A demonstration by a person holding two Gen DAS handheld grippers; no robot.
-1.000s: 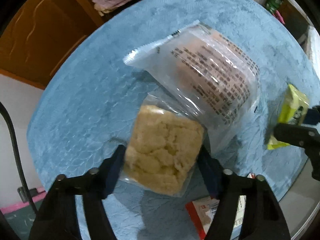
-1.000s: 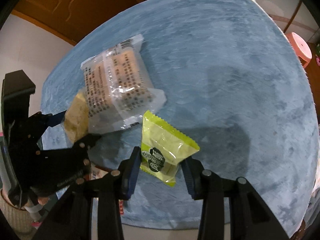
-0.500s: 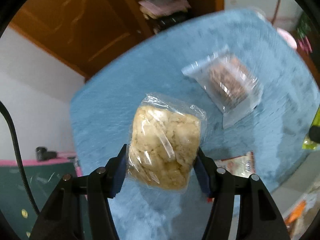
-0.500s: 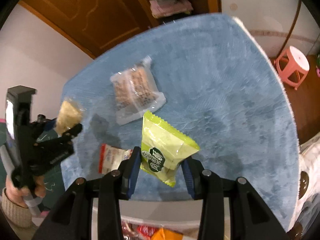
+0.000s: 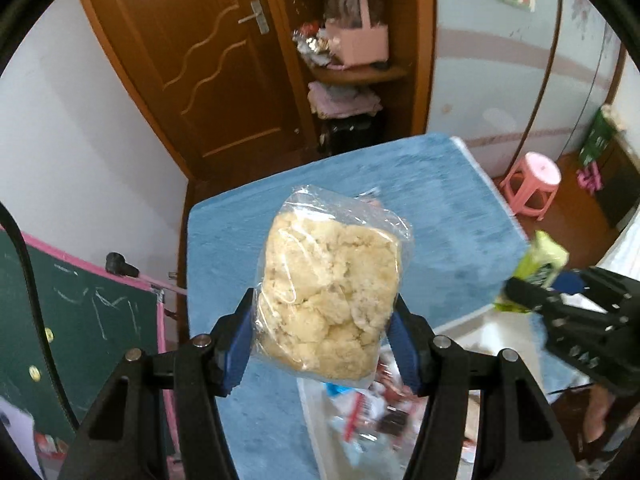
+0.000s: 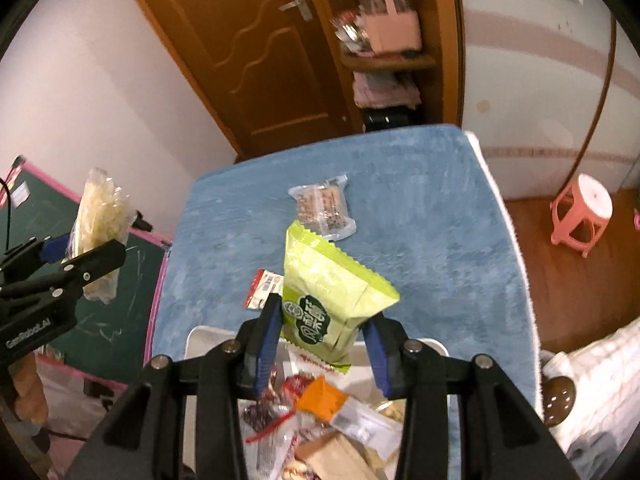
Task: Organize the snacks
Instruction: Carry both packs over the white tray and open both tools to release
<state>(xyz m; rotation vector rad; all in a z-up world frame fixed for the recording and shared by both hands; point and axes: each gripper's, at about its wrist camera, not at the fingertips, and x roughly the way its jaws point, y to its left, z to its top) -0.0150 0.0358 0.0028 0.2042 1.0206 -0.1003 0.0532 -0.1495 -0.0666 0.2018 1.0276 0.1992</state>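
Observation:
My left gripper [image 5: 324,344] is shut on a clear bag of pale crumbly cake [image 5: 332,292], held high above the blue table; it also shows at the left of the right wrist view [image 6: 100,224]. My right gripper [image 6: 320,344] is shut on a green snack packet [image 6: 328,296], held above a white tray [image 6: 208,340] filled with several snacks; the packet also shows at the right of the left wrist view [image 5: 536,272]. A clear packet of brown biscuits [image 6: 324,208] and a red-and-white packet [image 6: 264,288] lie on the table.
The blue-covered table [image 6: 440,220] ends at the right above a wooden floor with a pink stool [image 6: 584,212]. A green chalkboard [image 5: 80,320] stands at the left. A wooden door [image 5: 208,60] and shelves are behind.
Both grippers have lifted their snacks up and back off the table toward the near edge. The white tray of snacks has come into view beneath them.

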